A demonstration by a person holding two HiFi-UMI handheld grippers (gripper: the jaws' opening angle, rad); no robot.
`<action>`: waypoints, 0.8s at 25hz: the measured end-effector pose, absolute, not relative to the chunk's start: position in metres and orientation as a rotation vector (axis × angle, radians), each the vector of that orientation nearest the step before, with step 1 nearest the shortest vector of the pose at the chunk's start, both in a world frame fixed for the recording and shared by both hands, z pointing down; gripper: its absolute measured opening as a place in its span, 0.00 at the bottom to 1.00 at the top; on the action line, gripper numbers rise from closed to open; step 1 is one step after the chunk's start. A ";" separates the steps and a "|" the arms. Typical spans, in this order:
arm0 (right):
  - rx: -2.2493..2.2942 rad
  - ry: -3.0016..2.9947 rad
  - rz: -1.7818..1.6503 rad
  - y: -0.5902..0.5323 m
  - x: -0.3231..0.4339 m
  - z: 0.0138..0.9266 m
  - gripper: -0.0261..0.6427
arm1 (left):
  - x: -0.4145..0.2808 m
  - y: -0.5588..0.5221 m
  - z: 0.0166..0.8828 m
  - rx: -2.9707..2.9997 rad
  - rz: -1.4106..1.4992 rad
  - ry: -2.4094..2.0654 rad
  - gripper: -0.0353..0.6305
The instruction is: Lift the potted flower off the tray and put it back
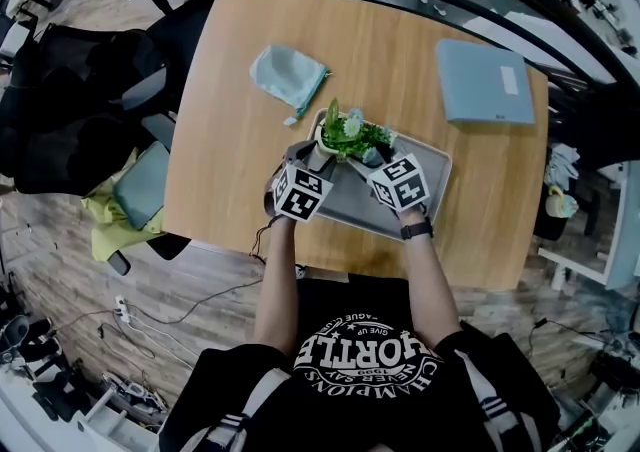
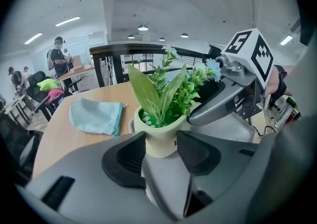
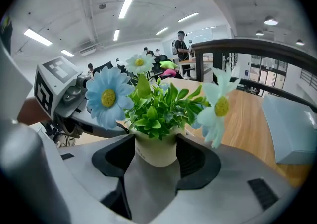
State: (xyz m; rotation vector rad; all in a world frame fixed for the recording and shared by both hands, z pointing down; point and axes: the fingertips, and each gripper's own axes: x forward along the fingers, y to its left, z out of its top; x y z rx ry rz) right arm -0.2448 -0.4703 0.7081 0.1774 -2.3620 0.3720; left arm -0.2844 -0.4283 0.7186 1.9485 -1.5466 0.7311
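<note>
You hold the potted flower (image 1: 350,135) upright, left gripper (image 1: 312,155) and right gripper (image 1: 378,158) clamping its opposite sides, over the tray's (image 1: 437,172) left end.

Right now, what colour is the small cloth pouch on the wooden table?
Pale teal. The cloth pouch shows best in the head view.

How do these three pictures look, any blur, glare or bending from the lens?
Head view: even light, sharp, only soft shadows on the table, mild bending toward the edges. Left gripper view: strong fisheye inside a dark round border; the potted flower is crisp. Right gripper view: same fisheye; the ceiling light strips are bright but do not wash out the blue flower.
</note>
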 end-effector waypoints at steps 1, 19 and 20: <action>0.178 -2.361 0.372 -0.470 -0.244 0.709 0.45 | -0.284 -0.428 0.720 1.946 0.733 -1.549 0.38; 0.311 -2.296 0.390 -0.460 -0.219 0.729 0.47 | -0.280 -0.410 0.726 1.913 0.721 -1.558 0.37; 0.332 -2.296 0.398 -0.460 -0.216 0.729 0.47 | -0.281 -0.408 0.724 1.917 0.724 -1.558 0.37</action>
